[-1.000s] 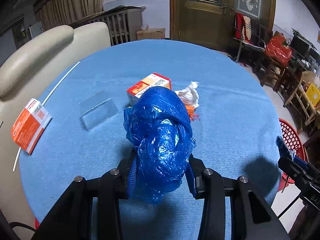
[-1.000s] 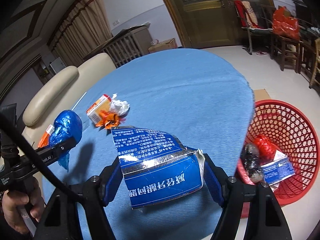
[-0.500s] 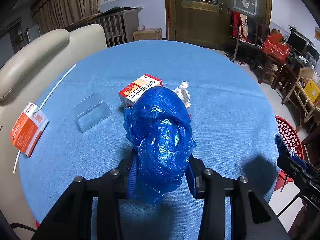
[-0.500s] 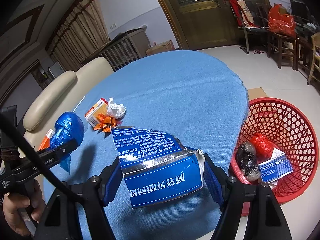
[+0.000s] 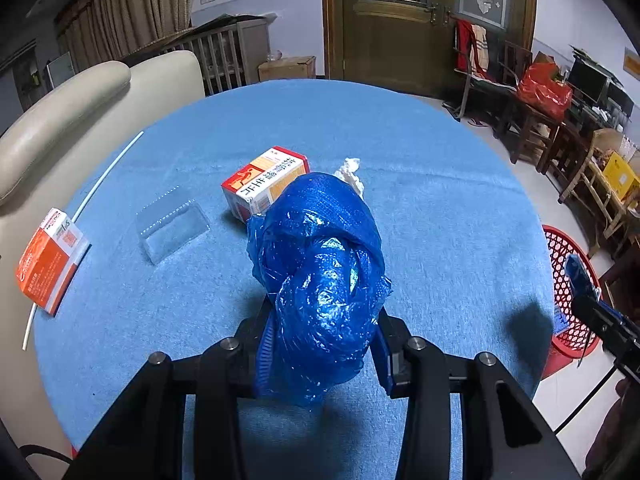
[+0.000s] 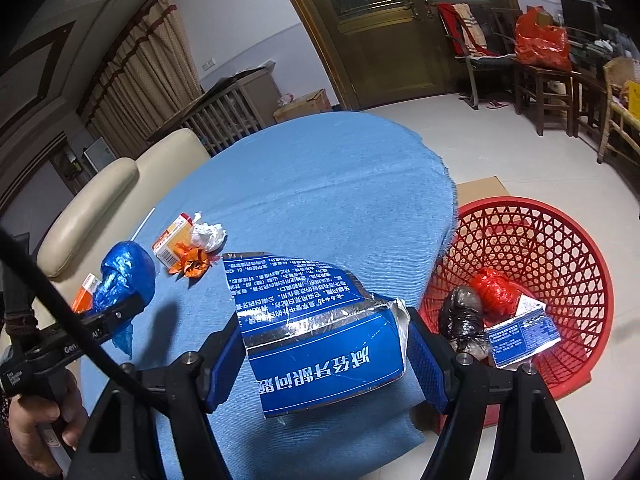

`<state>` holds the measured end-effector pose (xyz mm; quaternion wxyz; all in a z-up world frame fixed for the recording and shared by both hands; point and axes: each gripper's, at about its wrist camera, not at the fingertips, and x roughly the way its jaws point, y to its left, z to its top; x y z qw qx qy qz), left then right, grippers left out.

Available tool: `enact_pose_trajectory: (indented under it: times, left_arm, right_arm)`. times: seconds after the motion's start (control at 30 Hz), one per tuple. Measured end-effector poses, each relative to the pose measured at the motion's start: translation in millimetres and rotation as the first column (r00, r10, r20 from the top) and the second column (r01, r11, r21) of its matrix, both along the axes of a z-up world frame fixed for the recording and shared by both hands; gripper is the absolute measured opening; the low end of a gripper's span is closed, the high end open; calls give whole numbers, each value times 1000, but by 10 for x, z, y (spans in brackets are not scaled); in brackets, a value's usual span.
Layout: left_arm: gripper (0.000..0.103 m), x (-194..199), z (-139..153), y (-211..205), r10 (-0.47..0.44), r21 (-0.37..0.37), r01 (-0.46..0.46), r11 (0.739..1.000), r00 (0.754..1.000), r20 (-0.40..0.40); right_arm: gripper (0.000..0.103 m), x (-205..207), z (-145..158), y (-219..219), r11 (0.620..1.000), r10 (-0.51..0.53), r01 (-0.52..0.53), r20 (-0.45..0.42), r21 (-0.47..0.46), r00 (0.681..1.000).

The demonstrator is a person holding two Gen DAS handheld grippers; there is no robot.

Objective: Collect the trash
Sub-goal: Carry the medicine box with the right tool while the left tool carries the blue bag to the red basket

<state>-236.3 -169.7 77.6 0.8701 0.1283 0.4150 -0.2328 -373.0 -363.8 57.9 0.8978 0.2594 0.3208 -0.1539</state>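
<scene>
Two pieces of trash are in the grippers. Left hand-held gripper point(image 5: 324, 344) clenched on a knotted blue plastic bag point(image 5: 320, 280), held above the worktop point(image 5: 440, 220) near its near edge. Right hand-held gripper point(image 6: 324, 354) clenched on a torn blue carton point(image 6: 320, 328), silver lining showing, held over the worktop's right edge.

Red basket point(image 6: 560, 240) stands on the floor just beside that right edge, below worktop level; inside it a red wad point(image 6: 494, 290), a dark wrapped lump point(image 6: 462, 320) and a blue printed scrap point(image 6: 524, 334). Its mouth is open above, with bare floor beyond.

On the worktop, toward the middle: orange-and-white box point(image 5: 266, 182), white crumpled paper point(image 6: 206, 234) touching it, orange wrapper point(image 6: 190, 262) just beside both. Clear plastic tray point(image 5: 172, 226) lies left of the box, apart from it. At the left edge: second orange box point(image 5: 50, 260) overhanging slightly, and a thin white stick point(image 5: 108, 170) running along the rim.

Far half of the worktop is bare blue cloth. Cream chair point(image 5: 60, 108) sits against the left edge.
</scene>
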Motion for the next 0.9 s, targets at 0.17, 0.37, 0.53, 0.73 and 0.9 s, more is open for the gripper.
enact_pose_trajectory:
  times: [0.17,0.37,0.53,0.73,0.9]
  left_arm:
    - [43,-65,-62,-3,-31,12,31,999,999,-12]
    - [43,-241,-166,-94,-87,28,88,996,996,-29]
    - [43,-336,-177,-181,-128,30,129,991,991,-32]
    - [43,-446,-141,-364,-167,21,167,986,986,-28]
    - [43,-525,-107,-544,-207,20,207,978,978,-24]
  right_arm:
    - [76,-5,-31,-2,1000,0,0,-3,8,1000]
    - [77,-37,-79,-2,1000,0,0,-14,10,1000]
    - [77,-113,-86,-70,1000,-23,23,-18,5,1000]
    - [76,-259,-72,-243,997,-80,80,-19,-5,997]
    - [77,-444,-115,-492,989,-151,151,-37,-10,988]
